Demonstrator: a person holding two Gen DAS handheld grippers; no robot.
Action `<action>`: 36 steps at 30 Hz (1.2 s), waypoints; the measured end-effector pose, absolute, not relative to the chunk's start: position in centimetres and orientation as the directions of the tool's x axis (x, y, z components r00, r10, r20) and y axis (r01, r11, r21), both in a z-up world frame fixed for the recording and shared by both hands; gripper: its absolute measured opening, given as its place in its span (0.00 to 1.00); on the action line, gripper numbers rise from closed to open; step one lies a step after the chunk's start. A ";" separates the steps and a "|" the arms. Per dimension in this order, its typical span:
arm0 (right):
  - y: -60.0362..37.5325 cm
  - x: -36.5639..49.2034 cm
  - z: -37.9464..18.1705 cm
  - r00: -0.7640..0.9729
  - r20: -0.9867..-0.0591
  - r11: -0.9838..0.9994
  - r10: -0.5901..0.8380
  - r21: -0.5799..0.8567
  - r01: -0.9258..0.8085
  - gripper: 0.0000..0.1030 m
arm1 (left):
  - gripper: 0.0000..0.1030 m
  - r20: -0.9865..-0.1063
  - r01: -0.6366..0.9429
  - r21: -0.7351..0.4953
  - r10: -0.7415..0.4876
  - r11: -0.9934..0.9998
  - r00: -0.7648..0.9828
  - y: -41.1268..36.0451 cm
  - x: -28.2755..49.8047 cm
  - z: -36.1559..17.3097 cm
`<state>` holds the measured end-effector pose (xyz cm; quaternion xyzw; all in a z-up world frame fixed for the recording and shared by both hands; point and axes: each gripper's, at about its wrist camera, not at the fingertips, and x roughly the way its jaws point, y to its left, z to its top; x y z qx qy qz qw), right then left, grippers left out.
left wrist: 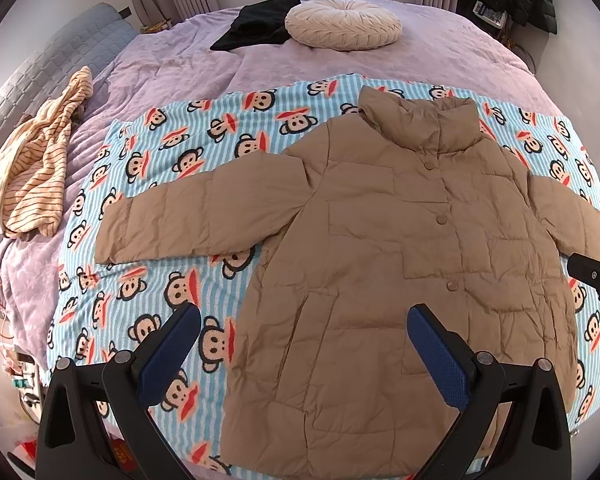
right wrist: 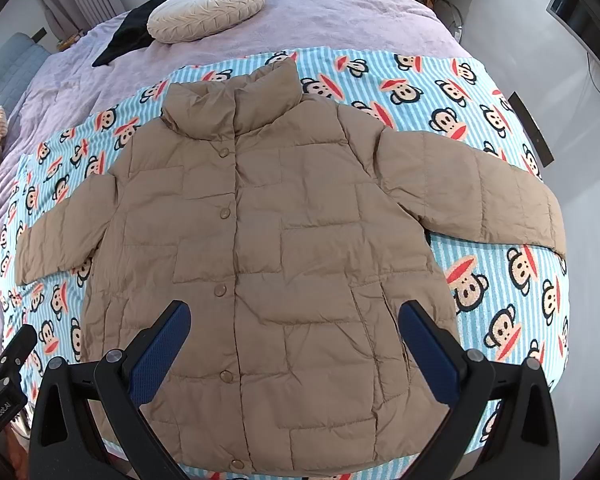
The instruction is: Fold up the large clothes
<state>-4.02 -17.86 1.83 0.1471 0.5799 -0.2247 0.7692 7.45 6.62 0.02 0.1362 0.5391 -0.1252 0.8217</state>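
Observation:
A tan quilted puffer jacket (left wrist: 380,240) lies flat, front up and buttoned, both sleeves spread out, on a blue striped monkey-print blanket (left wrist: 172,184). It also shows in the right wrist view (right wrist: 284,232), on the same blanket (right wrist: 500,280). My left gripper (left wrist: 304,328) is open and empty, held above the jacket's lower left hem. My right gripper (right wrist: 294,326) is open and empty, held above the jacket's lower middle. Part of the right gripper shows at the left wrist view's right edge (left wrist: 596,276).
The blanket lies on a lilac bed cover (left wrist: 440,48). A round cream cushion (left wrist: 344,22) and a black garment (left wrist: 260,20) sit at the far end. A striped beige garment (left wrist: 36,164) lies at the left. A grey sofa (left wrist: 60,52) stands beyond it.

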 end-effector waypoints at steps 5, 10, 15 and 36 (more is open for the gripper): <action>-17.9 -4.0 1.8 0.228 -0.958 0.855 -0.173 -0.031 0.517 1.00 | 1.00 -0.920 0.352 0.089 -0.058 0.932 0.388 6.6 7.5 0.0; -17.9 -3.9 1.8 0.227 -0.959 0.856 -0.171 -0.030 0.517 1.00 | 1.00 -0.920 0.352 0.088 -0.059 0.932 0.387 6.6 7.5 0.0; -17.8 -3.9 1.8 0.227 -0.959 0.856 -0.171 -0.031 0.516 1.00 | 1.00 -0.918 0.350 0.090 -0.058 0.932 0.391 6.5 7.5 0.1; -15.7 -6.0 1.8 0.217 -0.962 0.848 -0.167 -0.027 0.529 1.00 | 1.00 -0.921 0.363 0.052 -0.096 0.930 0.378 8.4 6.1 0.3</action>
